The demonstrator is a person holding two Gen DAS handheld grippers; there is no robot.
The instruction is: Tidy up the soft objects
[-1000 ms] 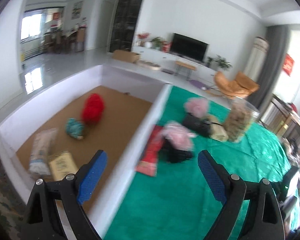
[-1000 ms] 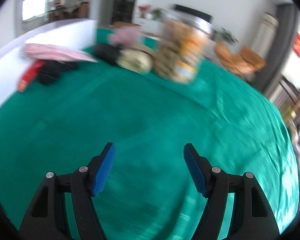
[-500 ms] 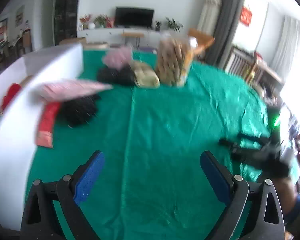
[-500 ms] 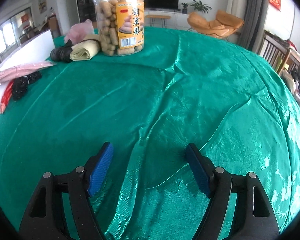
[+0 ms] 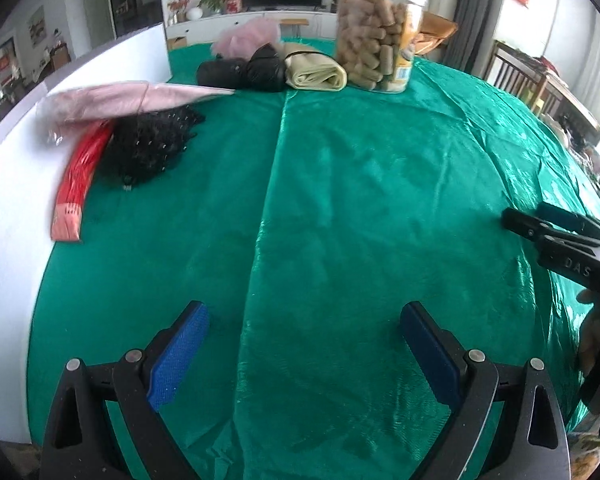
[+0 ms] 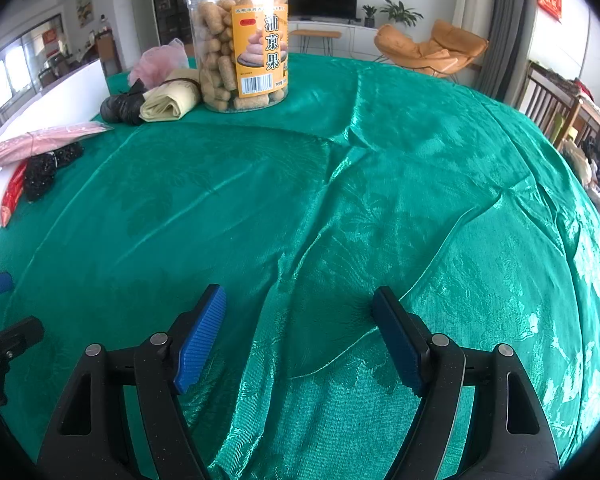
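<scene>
Soft things lie at the far left of the green tablecloth (image 5: 360, 184): a flat pink packet (image 5: 120, 98), a black beaded cloth (image 5: 148, 146), a red packet (image 5: 78, 176), a black bundle (image 5: 240, 72), a cream folded cloth (image 5: 314, 72) and a pink mesh puff (image 5: 246, 38). They also show in the right wrist view: the pink packet (image 6: 40, 140), the black bundle (image 6: 122, 108), the cream cloth (image 6: 172, 100). My left gripper (image 5: 304, 352) is open and empty over bare cloth. My right gripper (image 6: 300, 336) is open and empty, also over bare cloth.
A clear jar of snacks (image 5: 376, 32) stands behind the cream cloth; it shows in the right wrist view (image 6: 242, 40) too. A white box wall (image 5: 16, 184) runs along the table's left edge. The right gripper's side (image 5: 564, 244) shows at right.
The left gripper swung right, away from the white box, and now faces the green table. The right gripper moved slightly and steadied. Both stay open.
</scene>
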